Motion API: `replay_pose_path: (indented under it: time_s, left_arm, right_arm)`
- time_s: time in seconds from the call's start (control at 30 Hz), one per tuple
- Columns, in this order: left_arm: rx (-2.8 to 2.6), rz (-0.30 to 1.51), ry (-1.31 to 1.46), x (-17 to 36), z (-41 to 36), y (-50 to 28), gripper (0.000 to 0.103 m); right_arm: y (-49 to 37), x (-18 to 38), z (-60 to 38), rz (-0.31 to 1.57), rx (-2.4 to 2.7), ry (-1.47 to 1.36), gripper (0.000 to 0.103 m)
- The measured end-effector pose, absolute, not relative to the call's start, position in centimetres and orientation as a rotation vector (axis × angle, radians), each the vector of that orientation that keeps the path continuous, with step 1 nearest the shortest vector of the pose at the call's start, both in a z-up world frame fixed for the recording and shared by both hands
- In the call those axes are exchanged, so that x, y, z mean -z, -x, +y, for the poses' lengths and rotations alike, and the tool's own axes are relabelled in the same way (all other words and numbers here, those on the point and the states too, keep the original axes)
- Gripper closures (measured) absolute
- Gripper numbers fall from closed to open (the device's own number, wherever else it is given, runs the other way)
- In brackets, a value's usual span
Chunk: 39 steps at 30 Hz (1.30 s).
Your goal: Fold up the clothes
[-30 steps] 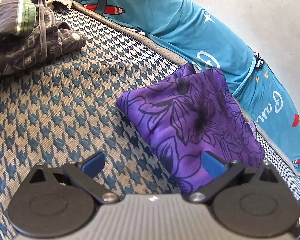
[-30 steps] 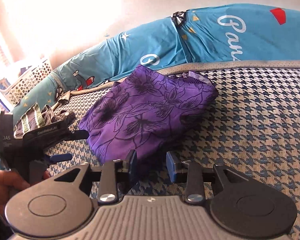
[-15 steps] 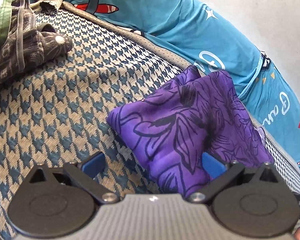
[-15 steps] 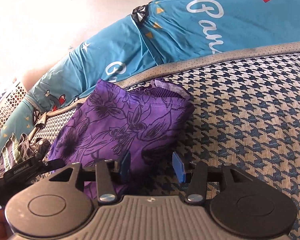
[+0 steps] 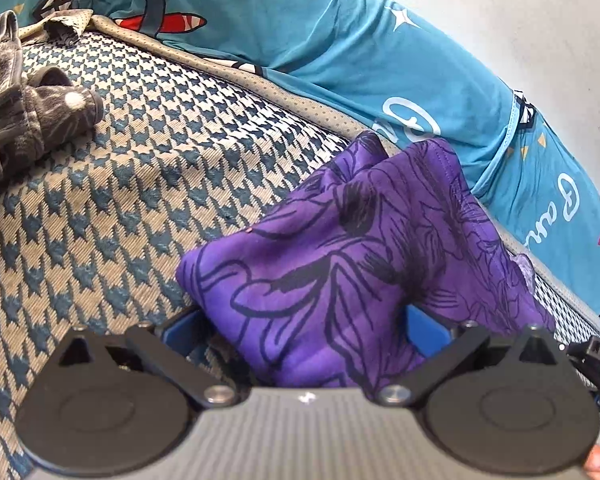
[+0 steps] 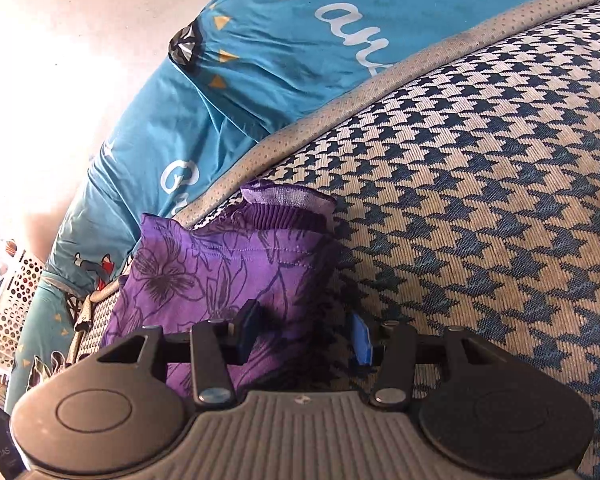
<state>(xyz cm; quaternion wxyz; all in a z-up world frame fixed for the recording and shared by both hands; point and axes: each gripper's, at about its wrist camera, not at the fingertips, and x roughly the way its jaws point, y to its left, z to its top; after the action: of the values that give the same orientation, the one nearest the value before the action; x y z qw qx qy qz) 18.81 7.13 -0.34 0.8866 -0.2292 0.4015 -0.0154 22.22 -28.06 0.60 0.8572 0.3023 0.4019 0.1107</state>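
Observation:
A folded purple garment with black flower outlines [image 5: 364, 248] lies on the blue-and-cream houndstooth cover [image 5: 140, 184]. My left gripper [image 5: 304, 332] is open, its two blue pads on either side of the garment's near corner. In the right wrist view the same garment [image 6: 220, 272] shows its ribbed waistband at the far edge. My right gripper [image 6: 304, 336] is open, with its jaws around the garment's near right edge, the left pad over the cloth and the right pad over the cover.
A teal printed bolster [image 5: 380, 48] runs along the far edge against a pale wall. A pile of dark patterned clothes [image 5: 24, 120] lies at the far left. A white perforated basket [image 6: 12, 304] stands beyond the bed's left end.
Both grippers have moved in toward the purple garment. Their open jaws now straddle its near edges, left at one corner, right at the other side.

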Motion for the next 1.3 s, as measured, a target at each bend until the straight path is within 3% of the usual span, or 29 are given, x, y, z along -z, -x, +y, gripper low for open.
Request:
replay_pose_path:
  time_s: [0.37,0.67,0.73,0.87,0.97,1.3]
  left_arm:
    - [0.04,0.815,0.464,0.6,6.2,-20.4,0.0]
    - [0.067,0.778,0.445,0.8,4.9,-20.9,0.002]
    - [0.053,0.766,0.45,0.8,4.9,-20.7,0.014]
    - [0.057,0.745,0.496,0.3,5.4,-20.4,0.041]
    - [0.07,0.733,0.507,-0.3,5.6,-20.1,0.051]
    - [0.124,0.745,0.561,-2.8,5.0,-18.3,0.06]
  right_arm:
    - [-24.6,0.1,-26.2,0.812,-0.303,-0.665,0.053]
    - [-25.2,0.5,-24.0,0.814,-0.34,-0.637,0.072]
    - [-25.1,0.4,-23.8,0.816,-0.353,-0.631,0.082]
    - [-24.6,-0.8,-23.2,0.787,-0.342,-0.575,0.087]
    - [-24.2,-1.8,-23.1,0.761,-0.33,-0.569,0.088]
    - [-20.3,-6.2,-24.1,0.705,-0.303,-0.535,0.09]
